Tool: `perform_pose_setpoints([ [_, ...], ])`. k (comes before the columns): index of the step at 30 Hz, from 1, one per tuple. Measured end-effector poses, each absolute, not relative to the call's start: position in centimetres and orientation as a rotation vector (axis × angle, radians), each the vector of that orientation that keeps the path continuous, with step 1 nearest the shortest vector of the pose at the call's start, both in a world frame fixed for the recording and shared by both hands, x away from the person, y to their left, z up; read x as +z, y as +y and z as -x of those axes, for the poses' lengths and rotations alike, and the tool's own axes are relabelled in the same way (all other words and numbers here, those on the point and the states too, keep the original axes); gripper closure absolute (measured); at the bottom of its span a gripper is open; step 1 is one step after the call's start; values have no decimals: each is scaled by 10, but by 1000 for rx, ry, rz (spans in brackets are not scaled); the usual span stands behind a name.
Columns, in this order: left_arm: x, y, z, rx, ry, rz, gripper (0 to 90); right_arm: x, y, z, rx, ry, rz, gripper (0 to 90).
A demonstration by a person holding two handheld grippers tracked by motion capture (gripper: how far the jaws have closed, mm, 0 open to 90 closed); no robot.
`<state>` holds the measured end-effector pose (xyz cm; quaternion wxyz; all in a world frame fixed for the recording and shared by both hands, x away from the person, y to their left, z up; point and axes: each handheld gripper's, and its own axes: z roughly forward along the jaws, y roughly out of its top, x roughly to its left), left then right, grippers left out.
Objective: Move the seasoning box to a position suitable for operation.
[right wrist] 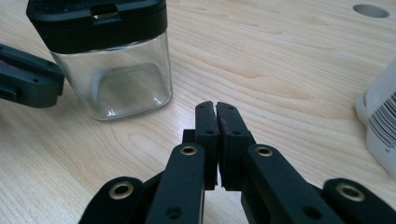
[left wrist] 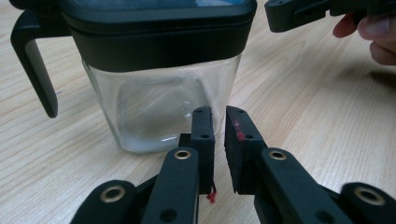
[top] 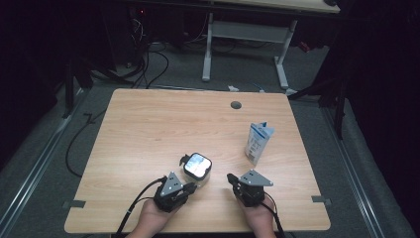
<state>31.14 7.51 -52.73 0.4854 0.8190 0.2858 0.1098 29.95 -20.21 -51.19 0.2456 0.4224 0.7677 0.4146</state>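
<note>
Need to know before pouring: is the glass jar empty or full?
Empty. The left gripper view shows the bare bottom through the jar's clear glass walls.

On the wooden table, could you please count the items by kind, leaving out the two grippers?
Glass jars with a black lid: 1
White cartons with blue print: 1
Total: 2

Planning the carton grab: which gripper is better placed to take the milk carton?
Right, probably. The right gripper sits on the carton's side of the table, and the carton stands just beyond it; the left gripper is at the glass jar.
</note>
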Motion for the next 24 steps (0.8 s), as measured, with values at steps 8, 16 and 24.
perform_pose_setpoints([
  [8,-519,109,-319,339,782,-1923,745,-513,-208,-297,1141,2091,-1172,863],
  [16,-504,127,-329,434,835,-1886,581,-514,-209,-298,1147,2096,-1167,841],
  [24,-486,125,-342,459,809,-1898,641,-515,-209,-299,1141,2105,-1165,792],
])
